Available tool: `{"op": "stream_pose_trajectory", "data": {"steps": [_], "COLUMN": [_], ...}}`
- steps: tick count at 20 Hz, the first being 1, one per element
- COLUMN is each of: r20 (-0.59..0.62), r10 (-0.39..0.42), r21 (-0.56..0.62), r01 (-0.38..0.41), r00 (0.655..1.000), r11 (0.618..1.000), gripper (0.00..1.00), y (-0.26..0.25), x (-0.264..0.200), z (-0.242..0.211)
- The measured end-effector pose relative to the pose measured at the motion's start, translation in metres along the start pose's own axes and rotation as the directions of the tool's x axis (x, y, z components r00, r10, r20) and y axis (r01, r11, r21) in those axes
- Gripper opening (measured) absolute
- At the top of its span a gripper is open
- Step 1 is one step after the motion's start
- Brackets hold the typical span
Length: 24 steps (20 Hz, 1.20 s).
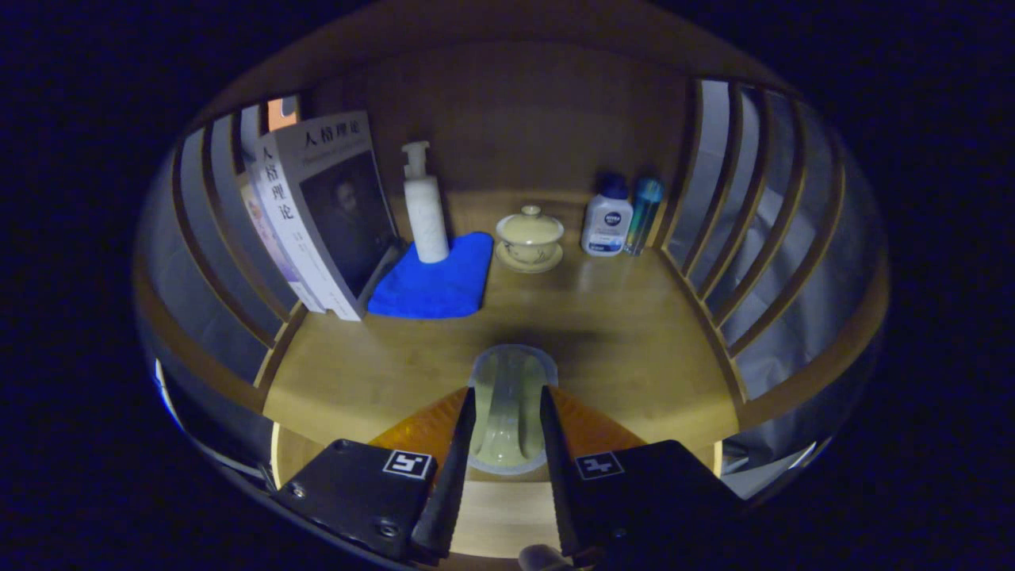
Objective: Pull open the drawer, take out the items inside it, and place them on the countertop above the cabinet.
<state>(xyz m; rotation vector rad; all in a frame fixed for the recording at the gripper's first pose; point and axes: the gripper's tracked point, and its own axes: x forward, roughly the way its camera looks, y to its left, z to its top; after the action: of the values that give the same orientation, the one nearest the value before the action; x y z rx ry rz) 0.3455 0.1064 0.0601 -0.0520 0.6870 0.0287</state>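
Gripper (506, 396): 2 fingers clenched on a clear glass cup (507, 412), held over the countertop (618, 333). Blue cloth (436, 281) at 11 o'clock beyond; lidded teacup (530, 236) at 12.

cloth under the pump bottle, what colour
Bright blue, plain. The cloth lies on the countertop beside the books, clearest in the gripper view.
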Motion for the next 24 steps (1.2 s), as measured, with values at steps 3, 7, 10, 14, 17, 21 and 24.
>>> {"op": "stream_pose_trajectory", "data": {"steps": [3, 7, 10, 14, 17, 21, 24], "r20": [0.081, 0.213, 0.335, 0.49, 0.563, 0.616, 0.644], "r10": [0.006, 0.033, 0.048, 0.054, 0.075, 0.071, 0.054], "r21": [-0.025, -0.031, -0.044, -0.071, -0.047, -0.016, -0.005], "r01": [-0.004, -0.027, -0.035, -0.022, -0.058, -0.077, -0.067], "r00": [0.997, 0.976, 0.941, 0.87, 0.823, 0.785, 0.763], "r11": [1.0, 0.999, 0.998, 0.997, 0.997, 0.997, 0.998], "gripper": [0.52, 0.52, 0.52, 0.86, 1.0, 1.0, 1.0], "y": [0.003, 0.009, 0.012, 0.015, 0.02, 0.015, 0.01], "x": [-0.023, -0.06, -0.095, -0.156, -0.173, -0.194, -0.201], "z": [-0.005, -0.014, -0.019, -0.035, -0.068, -0.113, -0.148]}}
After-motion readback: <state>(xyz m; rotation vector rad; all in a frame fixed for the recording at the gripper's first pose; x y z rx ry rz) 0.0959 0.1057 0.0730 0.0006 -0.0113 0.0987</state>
